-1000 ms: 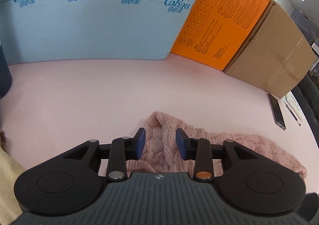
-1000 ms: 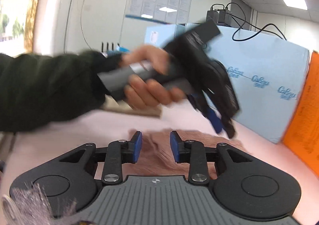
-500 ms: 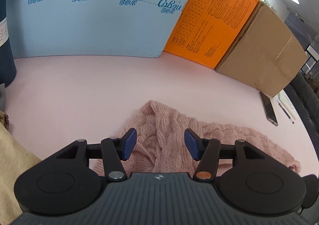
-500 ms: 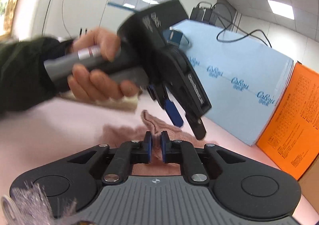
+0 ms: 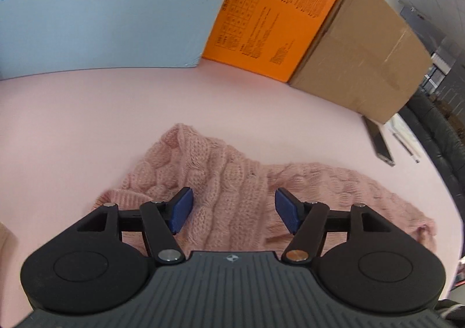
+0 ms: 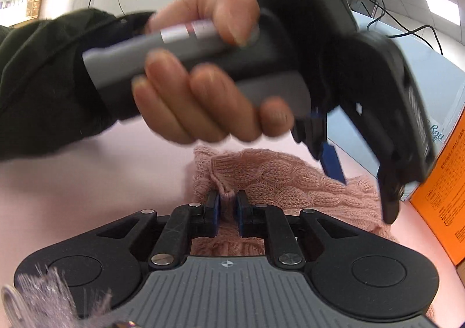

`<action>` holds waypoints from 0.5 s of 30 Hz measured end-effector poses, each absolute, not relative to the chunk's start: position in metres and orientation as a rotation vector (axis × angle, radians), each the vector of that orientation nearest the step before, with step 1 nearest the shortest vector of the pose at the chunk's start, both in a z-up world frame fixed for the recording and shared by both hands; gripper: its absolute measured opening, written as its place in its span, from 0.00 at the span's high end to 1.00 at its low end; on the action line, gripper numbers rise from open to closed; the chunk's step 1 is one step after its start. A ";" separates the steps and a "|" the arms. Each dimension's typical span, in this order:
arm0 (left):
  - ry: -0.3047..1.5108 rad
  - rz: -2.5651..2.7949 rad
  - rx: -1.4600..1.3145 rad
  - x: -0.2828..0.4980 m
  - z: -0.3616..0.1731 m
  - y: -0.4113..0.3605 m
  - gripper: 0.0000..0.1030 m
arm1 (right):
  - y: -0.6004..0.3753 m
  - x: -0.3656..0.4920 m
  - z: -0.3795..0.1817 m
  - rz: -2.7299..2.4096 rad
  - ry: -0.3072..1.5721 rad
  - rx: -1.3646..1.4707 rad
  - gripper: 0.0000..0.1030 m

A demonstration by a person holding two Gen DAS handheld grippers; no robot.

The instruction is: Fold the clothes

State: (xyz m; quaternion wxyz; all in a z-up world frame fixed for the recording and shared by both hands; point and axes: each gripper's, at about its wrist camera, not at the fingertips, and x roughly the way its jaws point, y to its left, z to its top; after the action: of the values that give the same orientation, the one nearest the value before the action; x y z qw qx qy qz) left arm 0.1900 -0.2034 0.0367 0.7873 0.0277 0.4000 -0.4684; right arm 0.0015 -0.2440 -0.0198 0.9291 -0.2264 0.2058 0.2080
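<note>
"Cobou"-branded blue panel [image 5: 101, 17] behind pink knit sweater [image 5: 226, 182]

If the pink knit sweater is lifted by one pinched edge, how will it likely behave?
The pink knit sweater already lies rumpled on the table, so it would probably drape and sag, not hold shape. Its open, chunky cable knit suggests that it is light but stretchy. The right hand-held gripper pinches a fold; the fuzzy yarn probably grips well.
</note>
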 end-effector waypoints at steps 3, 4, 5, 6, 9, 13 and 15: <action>0.804 -0.969 0.129 0.185 0.030 -0.208 0.37 | -0.243 0.001 -0.020 0.428 0.422 -0.462 0.88; 0.784 -0.955 0.152 0.183 0.028 -0.210 0.34 | -0.243 0.001 -0.020 0.429 0.423 -0.460 0.88; 0.764 -0.942 0.175 0.181 0.025 -0.212 0.32 | -0.243 0.002 -0.019 0.430 0.424 -0.458 0.87; 0.745 -0.928 0.198 0.180 0.023 -0.213 0.30 | -0.242 0.001 -0.019 0.430 0.425 -0.459 0.87; 0.685 -0.886 0.265 0.175 0.016 -0.218 0.21 | -0.240 0.000 -0.019 0.423 0.425 -0.467 0.82; 0.638 -0.847 0.310 0.172 0.010 -0.221 0.21 | -0.236 -0.004 -0.018 0.405 0.415 -0.500 0.79; 0.646 -0.852 0.276 0.174 0.013 -0.215 0.21 | -0.235 -0.008 -0.016 0.405 0.402 -0.508 0.76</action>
State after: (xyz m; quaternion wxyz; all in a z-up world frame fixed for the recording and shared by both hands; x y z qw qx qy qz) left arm 0.1744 -0.2151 0.0129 0.8515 0.1310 0.3068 -0.4047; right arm -0.0076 -0.2351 -0.0165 0.9279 -0.2480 0.1963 0.1974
